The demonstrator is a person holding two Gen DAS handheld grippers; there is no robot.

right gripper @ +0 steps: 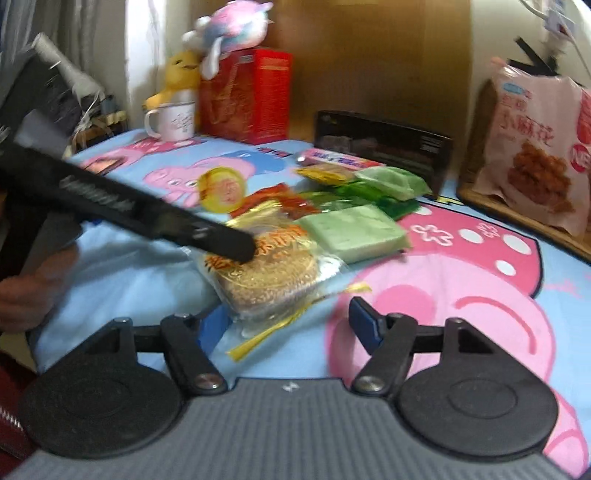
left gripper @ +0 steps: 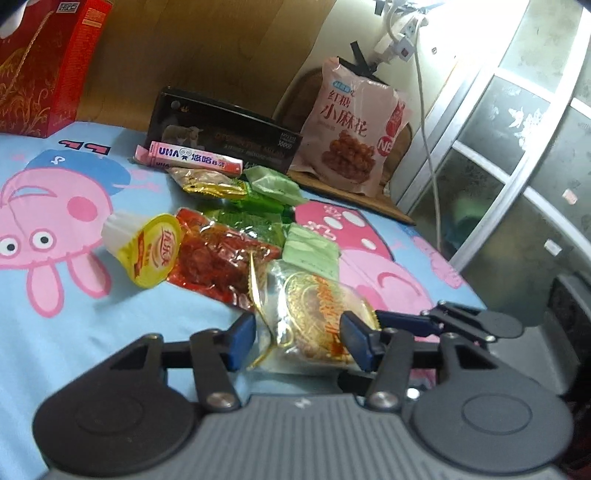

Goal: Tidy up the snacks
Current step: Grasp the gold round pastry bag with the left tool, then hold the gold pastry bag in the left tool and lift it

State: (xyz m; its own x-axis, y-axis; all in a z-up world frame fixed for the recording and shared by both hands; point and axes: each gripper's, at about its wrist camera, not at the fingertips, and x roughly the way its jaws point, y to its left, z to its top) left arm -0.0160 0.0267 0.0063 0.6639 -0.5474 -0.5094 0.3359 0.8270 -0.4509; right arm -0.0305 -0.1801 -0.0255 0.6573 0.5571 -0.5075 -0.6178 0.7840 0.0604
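Note:
A clear packet with a round sesame pastry [left gripper: 314, 317] [right gripper: 266, 273] and gold trim lies at the near end of a snack pile on the blue cartoon bedsheet [left gripper: 74, 332]. My left gripper [left gripper: 299, 341] has its blue pads against both sides of this packet; one of its black fingers [right gripper: 221, 240] crosses the pastry in the right wrist view. My right gripper [right gripper: 288, 326] stands open, with the packet's near corner between its jaws and untouched. Behind lie a yellow-lidded jelly cup [left gripper: 147, 251], a red packet [left gripper: 218, 258], green packets [left gripper: 312, 247] [right gripper: 351, 230] and a pink candy stick [left gripper: 195, 157].
A black box [left gripper: 221, 129] and a pink bag of fried twists [left gripper: 354, 129] stand at the back. A red carton [right gripper: 247, 96], a white mug [right gripper: 173, 120] and plush toys [right gripper: 229, 29] sit back left. A hand [right gripper: 26, 291] holds the left tool. A cable [left gripper: 424, 110] hangs at right.

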